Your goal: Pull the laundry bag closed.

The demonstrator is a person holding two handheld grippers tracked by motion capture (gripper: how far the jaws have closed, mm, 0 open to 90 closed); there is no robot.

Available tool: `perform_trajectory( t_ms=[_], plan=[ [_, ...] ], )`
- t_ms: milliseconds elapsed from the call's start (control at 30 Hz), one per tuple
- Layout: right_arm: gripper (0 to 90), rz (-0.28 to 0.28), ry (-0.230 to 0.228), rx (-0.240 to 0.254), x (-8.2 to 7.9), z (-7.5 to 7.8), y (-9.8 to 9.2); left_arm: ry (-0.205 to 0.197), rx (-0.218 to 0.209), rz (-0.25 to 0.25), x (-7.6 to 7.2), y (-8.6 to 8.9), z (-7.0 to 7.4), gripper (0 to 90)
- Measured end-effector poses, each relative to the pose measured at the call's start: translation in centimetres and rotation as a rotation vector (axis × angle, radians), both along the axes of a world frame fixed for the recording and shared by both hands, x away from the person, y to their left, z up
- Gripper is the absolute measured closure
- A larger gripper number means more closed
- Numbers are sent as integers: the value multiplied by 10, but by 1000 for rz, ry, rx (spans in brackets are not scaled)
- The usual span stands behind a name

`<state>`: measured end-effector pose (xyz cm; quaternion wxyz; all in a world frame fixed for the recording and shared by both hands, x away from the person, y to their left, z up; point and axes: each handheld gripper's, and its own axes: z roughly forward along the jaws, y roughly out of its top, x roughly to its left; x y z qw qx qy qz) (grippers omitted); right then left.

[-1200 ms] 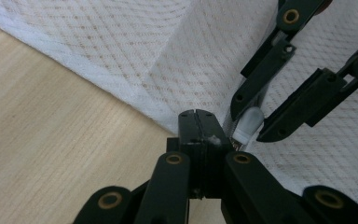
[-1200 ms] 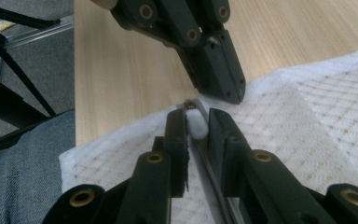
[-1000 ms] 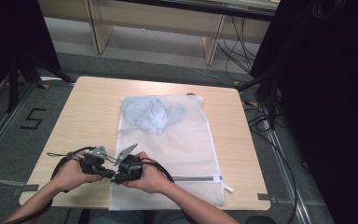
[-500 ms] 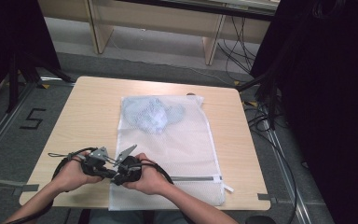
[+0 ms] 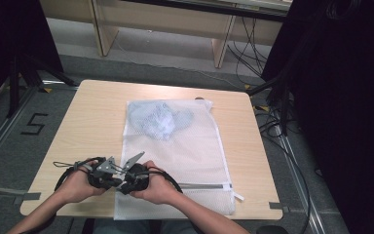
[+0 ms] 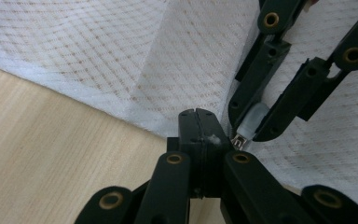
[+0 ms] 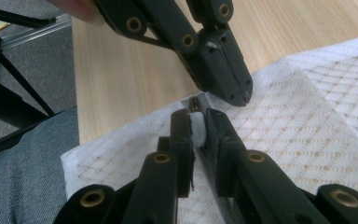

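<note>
A white mesh bag (image 5: 185, 151) lies flat on the wooden table (image 5: 92, 112), with a pale blue garment (image 5: 158, 119) inside its far end. Both grippers meet at the bag's near left corner. My right gripper (image 7: 196, 116) is shut on the white zipper pull (image 7: 197, 128); its jaws have just been closing onto it. The same pull (image 6: 251, 125) appears between those jaws in the left gripper view. My left gripper (image 6: 198, 114) is shut, its tips pinching the bag's hem right beside the slider. From above, the left gripper (image 5: 111, 181) and right gripper (image 5: 126, 185) touch tip to tip.
The zipper (image 5: 204, 185) runs along the bag's near edge toward the right. The table's front edge lies just under both hands, and a person's lap (image 7: 23, 168) sits below it. Cables and black stands (image 5: 282, 97) stand off the table's right.
</note>
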<state>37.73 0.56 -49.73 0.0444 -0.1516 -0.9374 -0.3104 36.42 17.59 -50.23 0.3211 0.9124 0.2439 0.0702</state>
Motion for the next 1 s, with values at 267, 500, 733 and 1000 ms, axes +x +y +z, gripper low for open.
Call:
perform_trajectory(
  t_ms=[267, 500, 733, 1000],
  plan=[
    [826, -13, 14, -4, -1, -1, -3, -11, 96, -78, 3, 3, 5, 898],
    [826, -20, 21, 2, -1, -3, -5, -27, 77, -51, 0, 0, 3, 898],
    [826, -16, 9, -4, -1, -1, -5, -41, 103, -87, 1, 3, 5, 899],
    [827, -38, 30, -20, -1, 1, -7, -36, 83, -54, -1, 0, 3, 899]
  ],
)
